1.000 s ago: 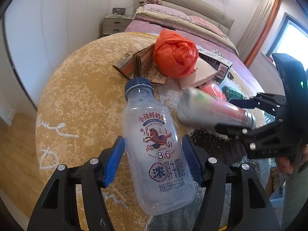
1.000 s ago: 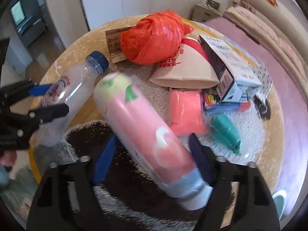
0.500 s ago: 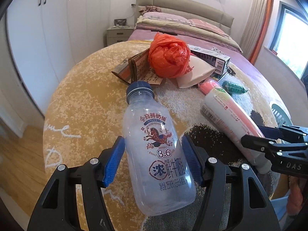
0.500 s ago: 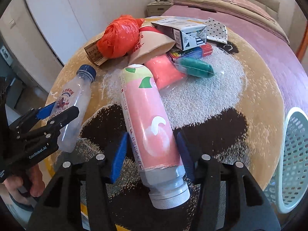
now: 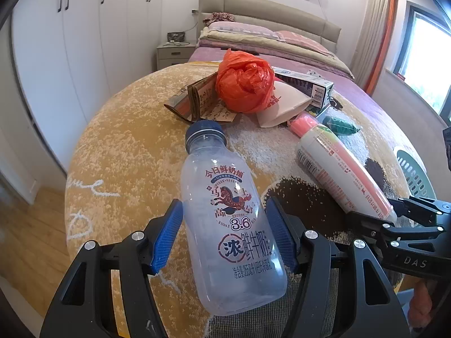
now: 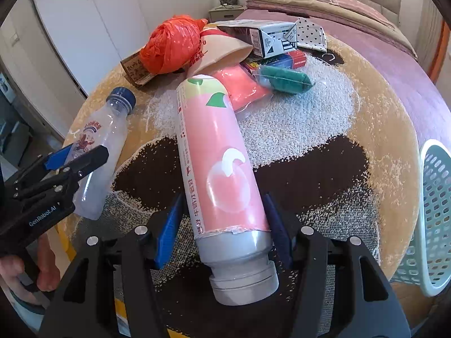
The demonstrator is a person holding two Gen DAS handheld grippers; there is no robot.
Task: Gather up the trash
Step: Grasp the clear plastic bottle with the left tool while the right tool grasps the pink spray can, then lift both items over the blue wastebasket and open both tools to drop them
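With the left gripper (image 5: 224, 232) pinching a clear blue-capped plastic milk bottle (image 5: 228, 222) and the right gripper (image 6: 222, 226) clamping a pink peach-printed bottle (image 6: 217, 169), both seemingly lifted off the round yellow rug (image 6: 380, 129), next comes carrying them to the pale green perforated basket (image 6: 434, 214).

Open rug on both flanks, clutter straight ahead.

My left hand-held gripper (image 5: 225, 235) has bare rug (image 5: 121, 152) to its left. Ahead, the orange bag (image 5: 244, 81), cardboard (image 5: 194, 101), paper cone (image 5: 282, 104) and carton (image 5: 307, 84) are heaped touching. My right hand-held gripper (image 6: 222, 225) has open rug rightward up to the basket (image 6: 435, 217); the pink pouch (image 6: 242, 87) and green packet (image 6: 282, 79) lie ahead.
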